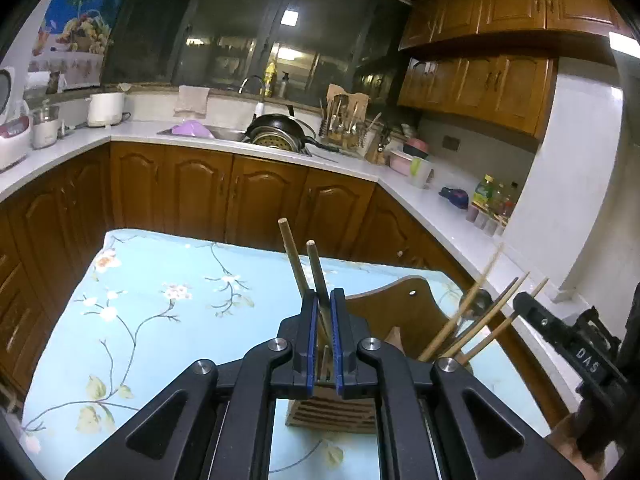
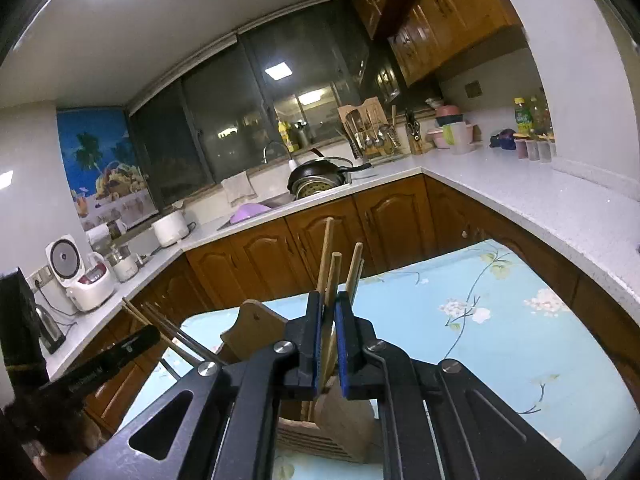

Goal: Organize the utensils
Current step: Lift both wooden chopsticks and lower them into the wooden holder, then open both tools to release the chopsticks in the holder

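Over wooden holder [image 1: 340,412] | both tools [image 1: 324,300] [image 2: 329,304] grasping chopsticks [image 1: 298,264] | marking perhaps "DAS"

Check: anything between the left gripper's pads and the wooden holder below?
Only chopsticks clamped by the left gripper, running toward the wooden holder; left wrist view.

Seemingly "DAS" on right tongs [image 1: 536,312]

Lower ends of the chopsticks [image 1: 310,276] are hidden between the left gripper's [image 1: 324,300] pads. The wooden utensil holder [image 1: 336,412] is largely masked by gripper linkage. The right gripper [image 2: 329,304] conceals its chopsticks' [image 2: 334,276] lower shafts; the tablecloth [image 1: 160,320] is cropped below.
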Available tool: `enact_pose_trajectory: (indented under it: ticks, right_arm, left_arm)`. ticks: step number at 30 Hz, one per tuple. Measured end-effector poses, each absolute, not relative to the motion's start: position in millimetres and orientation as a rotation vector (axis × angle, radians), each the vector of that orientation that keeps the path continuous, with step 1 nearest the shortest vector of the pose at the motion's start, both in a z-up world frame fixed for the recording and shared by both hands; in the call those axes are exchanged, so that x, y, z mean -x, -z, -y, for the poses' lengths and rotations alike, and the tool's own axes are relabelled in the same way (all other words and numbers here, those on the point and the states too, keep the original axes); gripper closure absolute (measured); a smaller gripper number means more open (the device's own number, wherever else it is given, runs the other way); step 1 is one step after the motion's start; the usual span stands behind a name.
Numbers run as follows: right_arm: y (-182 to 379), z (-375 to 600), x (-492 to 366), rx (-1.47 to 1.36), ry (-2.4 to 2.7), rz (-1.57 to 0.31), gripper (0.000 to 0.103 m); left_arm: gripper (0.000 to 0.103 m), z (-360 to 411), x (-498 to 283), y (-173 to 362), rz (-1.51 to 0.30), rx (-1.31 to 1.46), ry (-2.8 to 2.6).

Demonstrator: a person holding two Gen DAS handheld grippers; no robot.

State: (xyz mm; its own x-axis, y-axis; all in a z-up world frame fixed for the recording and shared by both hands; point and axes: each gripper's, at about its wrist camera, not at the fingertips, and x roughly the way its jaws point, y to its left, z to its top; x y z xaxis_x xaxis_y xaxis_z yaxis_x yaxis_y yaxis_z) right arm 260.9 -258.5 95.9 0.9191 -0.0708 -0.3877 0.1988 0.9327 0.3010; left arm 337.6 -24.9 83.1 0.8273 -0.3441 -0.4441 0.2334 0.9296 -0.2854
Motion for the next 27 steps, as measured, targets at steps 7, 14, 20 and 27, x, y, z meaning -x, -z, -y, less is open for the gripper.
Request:
enact_pose_trajectory:
  ticks: [7, 14, 20, 27]
  right_arm:
    - [-96.3, 257.0, -260.7, -0.350, 0.140, -0.388, 0.097]
    - [-94.1, 255.9, -261.1, -0.361, 0.118, -0.406, 0.091]
    - [-102.8, 258.6, -247.1, -0.377, 0.114, -0.367, 0.050]
    - [-108.8, 257.9, -216.0, -0.383, 0.112, -0.323, 0.014]
  left_arm:
    - [0.098, 23.4, -340.7, -88.9, -0.519, 0.219, 0.313]
    - [0.081, 12.9, -345.9, -87.6, -0.543, 0.253, 0.346]
    - [0.060, 0.0, -332.7, -94.2, -0.510, 0.281, 0.323]
    - [0.023, -16.8, -296.3, -90.8, -0.487, 0.290, 0.270]
